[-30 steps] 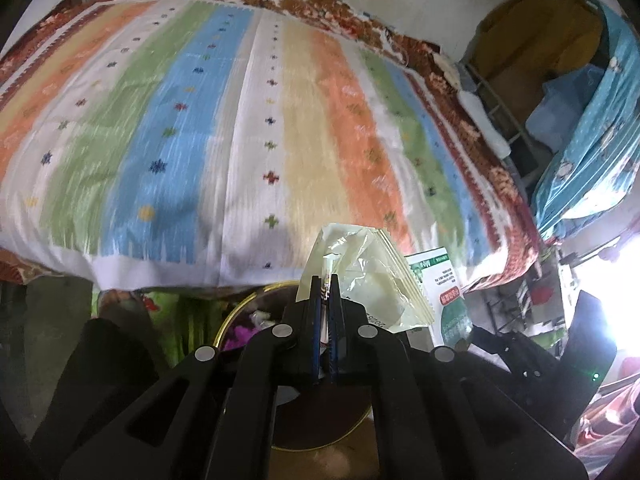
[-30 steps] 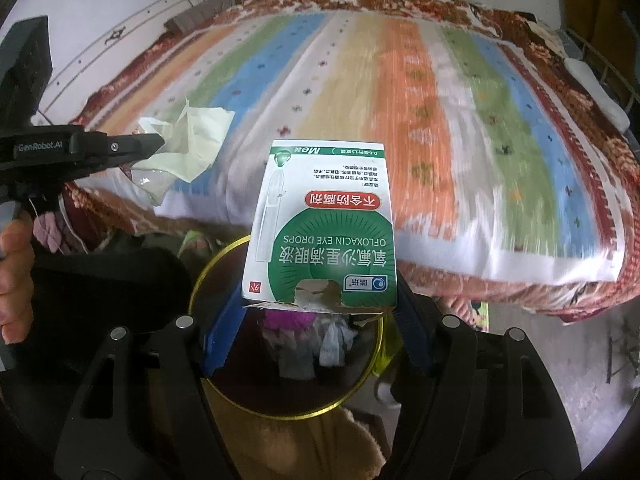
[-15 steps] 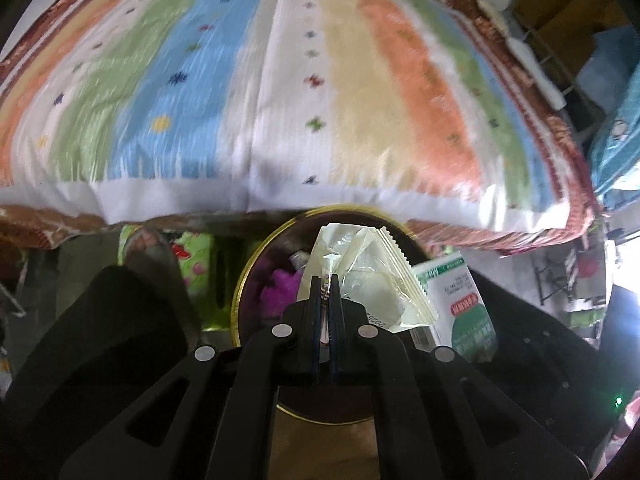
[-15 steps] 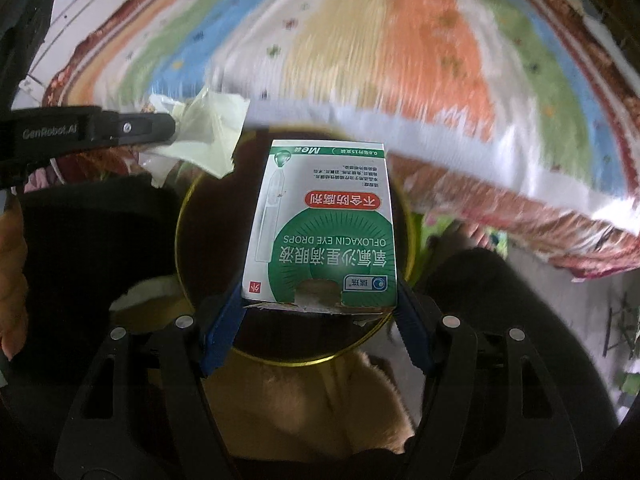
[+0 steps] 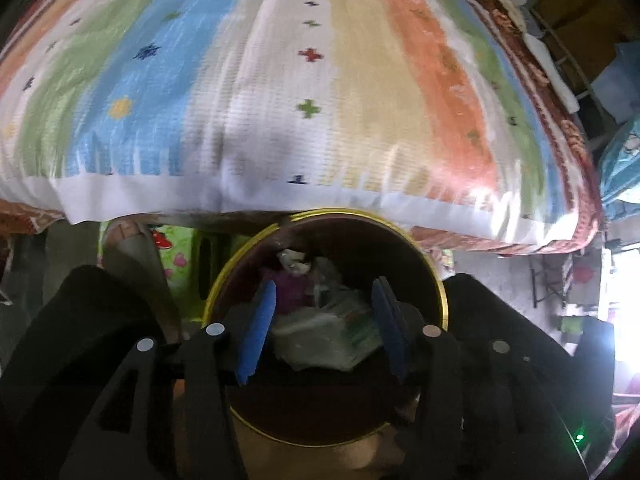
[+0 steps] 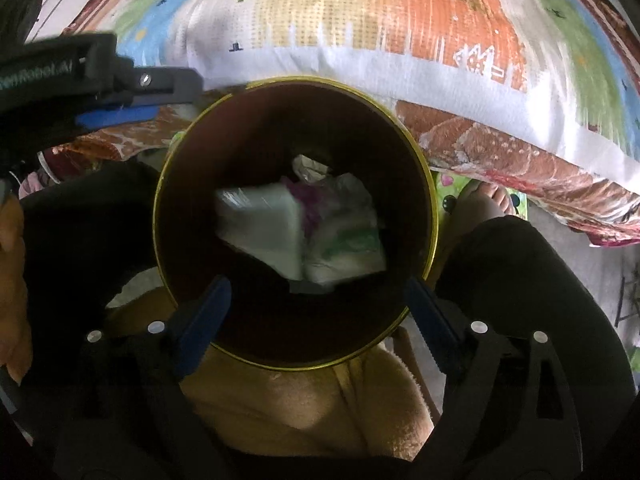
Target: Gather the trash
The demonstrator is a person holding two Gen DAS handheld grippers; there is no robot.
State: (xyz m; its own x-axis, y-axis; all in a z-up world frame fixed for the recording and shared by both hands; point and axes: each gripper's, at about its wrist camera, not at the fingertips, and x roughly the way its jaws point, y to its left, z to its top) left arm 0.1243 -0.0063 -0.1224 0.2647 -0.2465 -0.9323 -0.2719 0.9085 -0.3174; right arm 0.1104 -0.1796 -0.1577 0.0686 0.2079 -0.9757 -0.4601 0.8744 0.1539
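A round dark bin with a gold rim (image 5: 438, 296) (image 6: 420, 168) stands below the bed edge. Both grippers hover over its mouth. My left gripper (image 5: 324, 296) is open and empty; it also shows in the right wrist view (image 6: 120, 114) at the bin's left rim. My right gripper (image 6: 316, 292) is open and empty. Inside the bin lie the pale yellow wrapper (image 5: 312, 344) (image 6: 260, 224), blurred, and the green and white eye drops box (image 5: 360, 332) (image 6: 344, 248), on top of purple and white trash (image 5: 292, 276).
A striped bedspread (image 5: 320, 100) (image 6: 360, 20) covers the bed just beyond the bin. A bare foot (image 6: 484, 200) and a dark trouser leg (image 6: 520, 272) are right of the bin. A tan fuzzy cloth (image 6: 312, 400) lies below it.
Both grippers moved over the bin and opened. The wrapper left the left gripper and the eye drops box left the right gripper; both now lie inside the bin.
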